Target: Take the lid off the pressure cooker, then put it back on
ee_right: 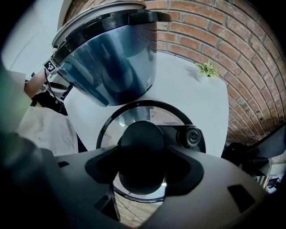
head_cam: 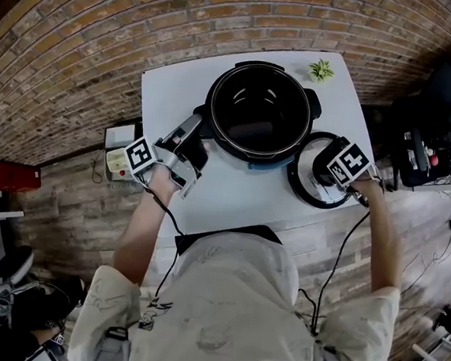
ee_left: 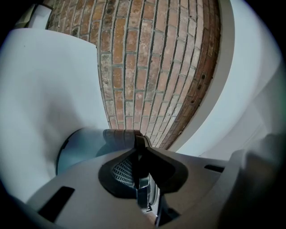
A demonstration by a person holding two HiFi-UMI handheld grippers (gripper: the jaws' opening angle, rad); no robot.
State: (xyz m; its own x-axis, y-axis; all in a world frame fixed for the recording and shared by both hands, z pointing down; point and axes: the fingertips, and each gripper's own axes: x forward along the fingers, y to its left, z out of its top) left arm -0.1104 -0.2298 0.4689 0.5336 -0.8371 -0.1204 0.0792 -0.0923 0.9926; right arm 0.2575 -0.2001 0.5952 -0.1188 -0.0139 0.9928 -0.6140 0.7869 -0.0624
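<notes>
Hooded top (head_cam: 222,294) lay nearest. Left gripper (head_cam: 191,137), jaws narrow, clamped pressure cooker's (ee_right: 111,67) side handle (ee_left: 123,136), likely steadying it. Right gripper (ee_right: 142,172) pointed down, jaws wide, gripping knob (ee_right: 142,141) of lid (ee_right: 134,112), which rested on table (head_cam: 170,91) just beside cooker.

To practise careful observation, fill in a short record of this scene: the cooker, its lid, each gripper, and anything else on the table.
pressure cooker: open, upright on the white table
lid: off, lying knob-up on the table at the person's right of the cooker
left gripper: shut on the cooker's side handle
right gripper: pointing down, jaws against the lid's knob on both sides
also there: small green plant at the table's far corner
</notes>
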